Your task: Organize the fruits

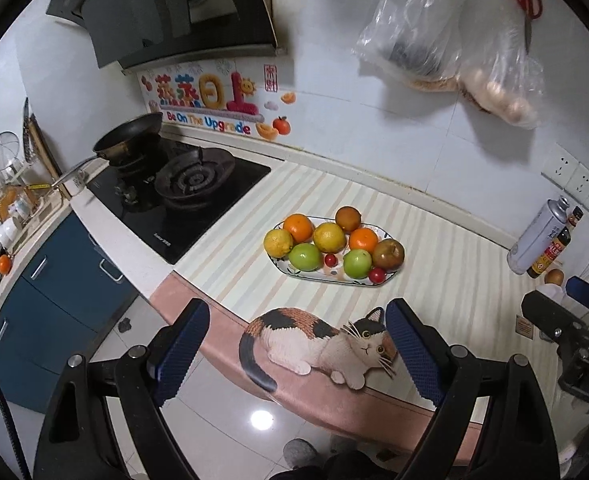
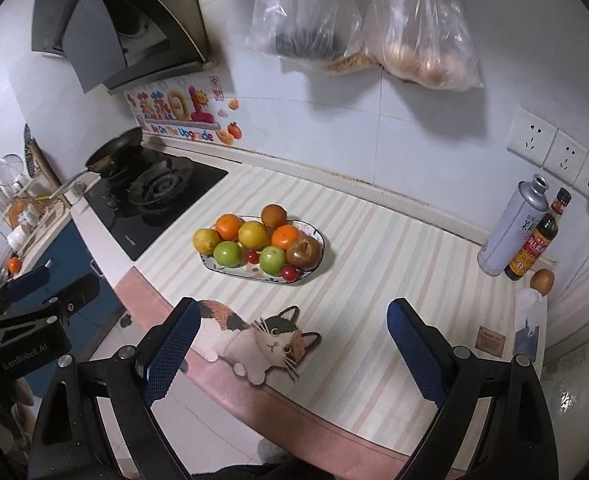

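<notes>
An oval patterned plate [image 1: 326, 278] [image 2: 314, 233] stands on the striped counter mat, filled with oranges [image 1: 298, 227], yellow citrus [image 1: 329, 237], two green apples [image 1: 305, 257], brownish fruits [image 1: 388, 255] and small red fruits [image 1: 377, 275]. The same fruit shows in the right wrist view [image 2: 253, 234]. My left gripper [image 1: 296, 322] is open and empty, well short of the plate, over the counter's front edge. My right gripper [image 2: 292, 320] is open and empty, also short of the plate. Each gripper shows at the other view's edge.
A gas hob [image 1: 182, 196] with a pan [image 1: 128, 136] lies left of the mat. A spray can [image 2: 510, 226], a sauce bottle [image 2: 536, 240] and a brown round thing [image 2: 543, 279] stand at the right. Plastic bags [image 2: 374, 20] hang on the wall. A cat picture [image 1: 326, 340] marks the mat's front.
</notes>
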A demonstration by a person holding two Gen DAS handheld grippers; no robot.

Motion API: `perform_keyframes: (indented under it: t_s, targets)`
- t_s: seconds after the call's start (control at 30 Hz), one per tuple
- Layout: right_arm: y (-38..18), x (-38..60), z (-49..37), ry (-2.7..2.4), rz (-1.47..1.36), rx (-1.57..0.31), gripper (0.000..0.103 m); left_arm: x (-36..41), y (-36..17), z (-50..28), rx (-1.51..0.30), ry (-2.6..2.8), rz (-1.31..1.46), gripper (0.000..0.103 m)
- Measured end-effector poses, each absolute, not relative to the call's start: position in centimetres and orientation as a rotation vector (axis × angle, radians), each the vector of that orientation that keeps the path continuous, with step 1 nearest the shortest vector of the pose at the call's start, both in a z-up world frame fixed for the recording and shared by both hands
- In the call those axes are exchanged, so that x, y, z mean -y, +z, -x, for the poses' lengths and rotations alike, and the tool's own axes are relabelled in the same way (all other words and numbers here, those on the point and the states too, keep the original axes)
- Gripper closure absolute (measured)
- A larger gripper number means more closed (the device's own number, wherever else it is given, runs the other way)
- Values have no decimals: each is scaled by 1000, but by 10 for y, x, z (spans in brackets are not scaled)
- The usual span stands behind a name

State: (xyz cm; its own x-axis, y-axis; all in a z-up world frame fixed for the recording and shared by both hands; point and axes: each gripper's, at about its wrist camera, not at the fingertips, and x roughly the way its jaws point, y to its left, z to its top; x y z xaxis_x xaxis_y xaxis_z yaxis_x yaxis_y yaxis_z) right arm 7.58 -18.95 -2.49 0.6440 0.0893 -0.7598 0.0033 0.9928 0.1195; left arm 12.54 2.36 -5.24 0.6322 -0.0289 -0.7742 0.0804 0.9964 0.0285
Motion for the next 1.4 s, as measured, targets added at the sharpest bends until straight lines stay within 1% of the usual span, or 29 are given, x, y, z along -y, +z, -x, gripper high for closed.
perform_keyframes:
  t_s: [0.4, 0.63, 0.8, 1.03, 1.07, 1.1, 1.4]
  targets:
    - [11, 195, -47, 85, -80, -820, 6, -14, -22, -90, -823, -57, -33, 13]
    - [14, 199, -39, 94, -92, -814, 6, -7, -17, -81, -810, -68, -37, 13]
    - [11, 206, -43, 95, -117, -812, 2, -4, -15, -81, -799, -61, -41, 13]
    - [-2, 212, -66, 73, -125, -812, 2, -3, -17, -98, -784, -42, -47, 13]
    - [-4, 212, -71, 71, -126, -814, 2, -3, -18, -102, -780, -35, -53, 10]
    - [-5, 212, -76, 69, -125, -812, 2, -2, -19, -107, -782, -31, -56, 2]
    - [-29, 208, -138, 47, -101, -841, 2, 0, -41, -157, -815, 13, -85, 1]
